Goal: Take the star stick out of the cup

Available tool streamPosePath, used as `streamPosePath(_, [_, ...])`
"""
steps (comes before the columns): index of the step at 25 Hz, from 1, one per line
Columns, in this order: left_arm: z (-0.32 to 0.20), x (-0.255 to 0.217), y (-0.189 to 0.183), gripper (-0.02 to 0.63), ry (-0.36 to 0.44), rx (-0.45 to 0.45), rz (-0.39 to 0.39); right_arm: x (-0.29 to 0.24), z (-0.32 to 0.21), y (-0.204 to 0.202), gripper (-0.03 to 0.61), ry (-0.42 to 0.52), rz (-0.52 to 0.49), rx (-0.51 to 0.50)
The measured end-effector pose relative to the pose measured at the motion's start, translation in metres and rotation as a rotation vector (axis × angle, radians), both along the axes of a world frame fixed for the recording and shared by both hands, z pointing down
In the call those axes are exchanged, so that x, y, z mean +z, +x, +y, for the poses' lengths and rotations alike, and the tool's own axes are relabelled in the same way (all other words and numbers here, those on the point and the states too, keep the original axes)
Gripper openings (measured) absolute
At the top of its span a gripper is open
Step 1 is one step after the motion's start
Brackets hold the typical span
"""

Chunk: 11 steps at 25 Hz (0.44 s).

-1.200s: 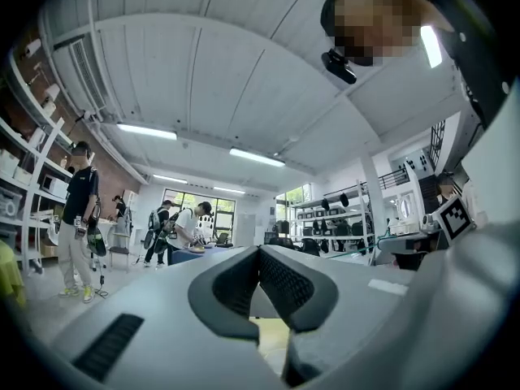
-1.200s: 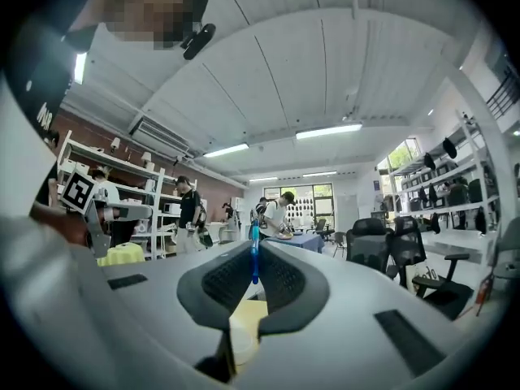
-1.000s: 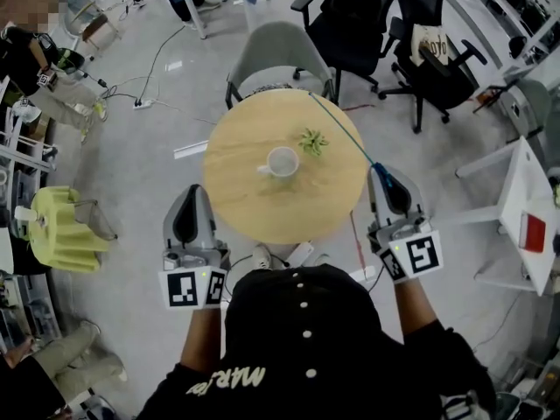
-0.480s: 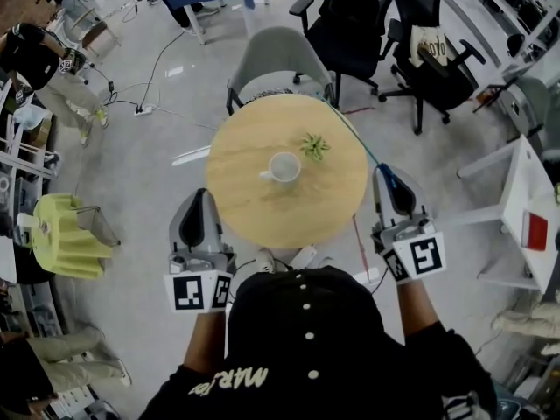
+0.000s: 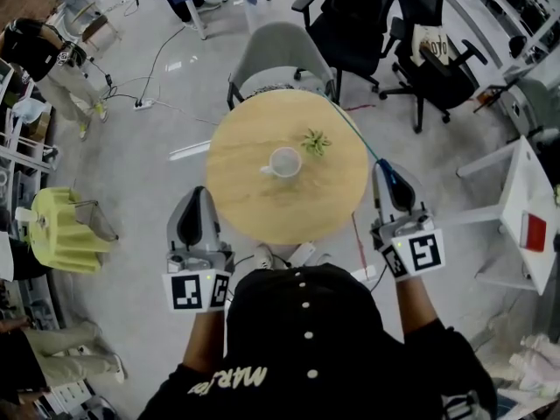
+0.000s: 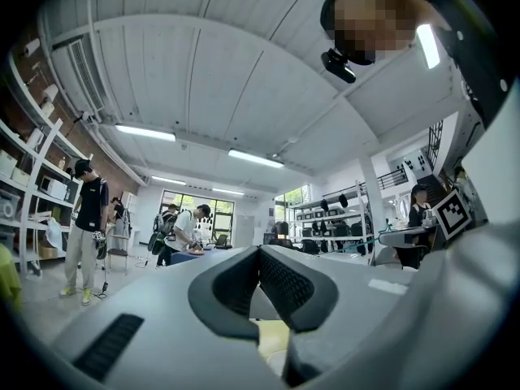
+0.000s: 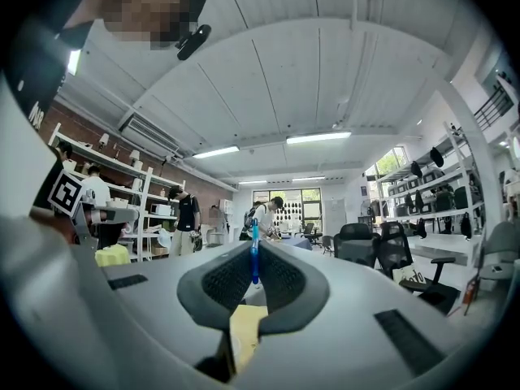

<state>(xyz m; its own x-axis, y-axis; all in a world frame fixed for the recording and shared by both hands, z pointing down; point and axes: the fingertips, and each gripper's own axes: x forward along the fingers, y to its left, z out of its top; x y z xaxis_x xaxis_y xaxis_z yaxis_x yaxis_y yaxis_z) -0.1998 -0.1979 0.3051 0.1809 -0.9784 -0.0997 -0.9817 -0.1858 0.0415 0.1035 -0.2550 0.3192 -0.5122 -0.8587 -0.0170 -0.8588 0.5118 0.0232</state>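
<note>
A white cup [image 5: 284,161] stands near the middle of the round wooden table [image 5: 254,204]. Just right of it a green star-shaped piece [image 5: 315,142] lies on the tabletop. My right gripper [image 5: 385,170] [image 7: 254,268] is off the table's right edge, shut on a thin blue-green stick [image 5: 357,136] [image 7: 253,236]. The stick runs up and left over the table's far right rim. My left gripper [image 5: 195,194] [image 6: 260,256] hovers at the table's near left edge, jaws shut with nothing between them.
A grey chair [image 5: 282,52] stands behind the table, with black office chairs [image 5: 363,20] further back. A yellow stool-like object [image 5: 61,230] is on the floor at left, and a white table [image 5: 534,204] at right. Cables and a power strip [image 5: 144,103] lie on the floor.
The stick's far end has swung a little to the right, toward the table's rim. Both grippers have stayed almost where they were, and the right one still holds the stick.
</note>
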Motion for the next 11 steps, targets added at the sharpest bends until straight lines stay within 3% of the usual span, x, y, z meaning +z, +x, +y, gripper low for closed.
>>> streamPosePath(11, [0.0092,0.0012,-0.0026,0.003,-0.027,-0.012,0.022,-0.0032,0.0063,-0.0031,0.018,0.006,-0.007,-0.001])
